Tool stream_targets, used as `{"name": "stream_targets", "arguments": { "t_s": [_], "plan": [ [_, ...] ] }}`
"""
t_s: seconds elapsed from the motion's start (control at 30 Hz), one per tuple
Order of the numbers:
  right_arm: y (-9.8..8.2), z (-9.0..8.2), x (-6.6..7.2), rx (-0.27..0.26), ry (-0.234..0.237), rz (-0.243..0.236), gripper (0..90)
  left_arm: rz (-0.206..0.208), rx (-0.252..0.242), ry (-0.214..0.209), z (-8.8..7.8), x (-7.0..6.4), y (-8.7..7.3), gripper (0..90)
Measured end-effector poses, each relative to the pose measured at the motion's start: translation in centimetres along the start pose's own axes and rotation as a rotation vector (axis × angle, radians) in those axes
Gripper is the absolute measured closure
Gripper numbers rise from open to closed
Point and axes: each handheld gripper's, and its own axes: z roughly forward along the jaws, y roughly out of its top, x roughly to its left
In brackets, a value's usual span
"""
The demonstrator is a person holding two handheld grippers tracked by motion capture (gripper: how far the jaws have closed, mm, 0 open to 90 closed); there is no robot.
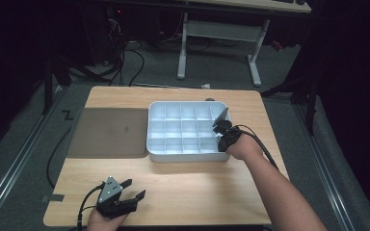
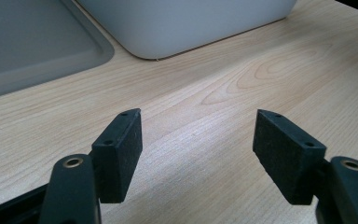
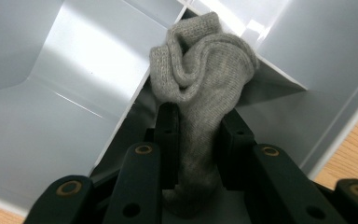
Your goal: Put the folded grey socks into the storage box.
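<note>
Your R gripper (image 3: 198,135) fingers clamp grey sock (image 3: 203,70), long axis pointing into the tray (image 1: 156,144) cell ahead; L gripper (image 2: 198,158) fingers wide, empty, well apart on worktop (image 2: 242,74).

No readable text, label, brand, number or sign anywhere. White divided tray (image 1: 160,144), grey lid (image 1: 107,132) beside it and tabletop (image 1: 197,187) all carry plain, unmarked surfaces. Grey knit sock (image 3: 200,88) bears no tag or lettering.

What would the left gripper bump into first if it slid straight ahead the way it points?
Probably the white divided tray; the left gripper, fingers apart, faces bare table before it.
</note>
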Motion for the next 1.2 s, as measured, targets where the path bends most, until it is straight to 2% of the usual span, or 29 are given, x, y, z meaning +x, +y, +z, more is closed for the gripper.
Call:
{"name": "stream_targets", "arguments": {
  "t_s": [0.17, 0.2, 0.3, 0.33, 0.37, 0.43, 0.57, 0.73, 0.77, 0.87, 0.9, 0.97, 1.03, 1.1, 1.13, 1.17, 1.2],
  "plan": [
    [0.0, -0.1, -0.1, -0.001, 0.017, 0.003, 70.5, 0.001, 0.0, 0.0, 0.0, 0.0, 0.0, 33.6],
    [-0.1, -0.3, -0.1, 0.0, 0.035, 0.019, 67.8, 0.001, 0.0, 0.0, 0.0, 0.0, 0.0, 33.6],
    [-0.2, -0.6, -0.3, -0.01, 0.052, 0.003, 60.6, 0.001, -0.001, -0.001, 0.0, 0.0, 0.0, 33.6],
    [-0.2, -0.6, -0.3, -0.01, 0.052, 0.003, 60.6, 0.001, -0.001, -0.002, 0.0, 0.0, 0.0, 33.6],
    [-0.3, -1.1, -0.3, -0.015, 0.057, 0.029, 59.3, 0.001, -0.001, -0.002, -0.1, -0.1, 0.0, 33.6],
    [-0.3, -1.4, -0.6, -0.027, 0.059, 0.011, 58.3, 0.001, -0.002, -0.003, -0.1, -0.1, 0.0, 33.6],
    [-0.4, -2.4, -0.7, -0.045, 0.071, 0.02, 57.4, 0.0, -0.001, -0.002, 0.0, 0.0, 0.0, 33.6],
    [-0.2, -3.4, -0.8, -0.065, 0.078, 0.006, 57.8, 0.002, 0.001, -0.001, -0.1, 0.0, 0.0, 33.6],
    [-0.1, -3.6, -0.9, -0.068, 0.082, 0.006, 59.3, 0.002, 0.001, -0.002, -0.1, 0.0, 0.0, 33.6],
    [0.5, -4.4, -0.9, -0.1, 0.063, 0.002, 76.9, 0.0, 0.0, -0.002, -0.1, 0.0, 0.0, 33.6],
    [0.5, -4.4, -0.9, -0.1, 0.063, 0.002, 76.9, 0.0, 0.0, -0.002, -0.1, 0.0, 0.0, 33.6],
    [0.9, -4.5, -0.8, -0.115, 0.047, 0.021, 85.1, 0.001, 0.0, -0.001, 0.0, 0.0, 0.0, 33.6],
    [1.3, -4.1, -0.8, -0.132, 0.031, 0.014, 90.0, 0.0, 0.001, -0.002, 0.0, 0.0, 0.0, 33.7],
    [1.6, -3.4, -0.5, -0.093, 0.018, 0.013, 90.0, 0.001, 0.002, -0.003, 0.0, 0.0, 0.0, 33.6],
    [1.6, -3.4, -0.5, -0.093, 0.018, 0.013, 90.0, 0.001, 0.002, -0.003, 0.0, 0.0, 0.0, 33.6],
    [1.8, -2.6, -0.3, -0.062, -0.008, -0.008, 90.0, 0.001, 0.005, -0.004, 0.0, 0.0, 0.0, 33.6],
    [1.8, -2.6, -0.3, -0.062, -0.008, -0.008, 90.0, 0.001, 0.005, -0.004, 0.0, 0.0, 0.0, 33.6]
  ]
}}
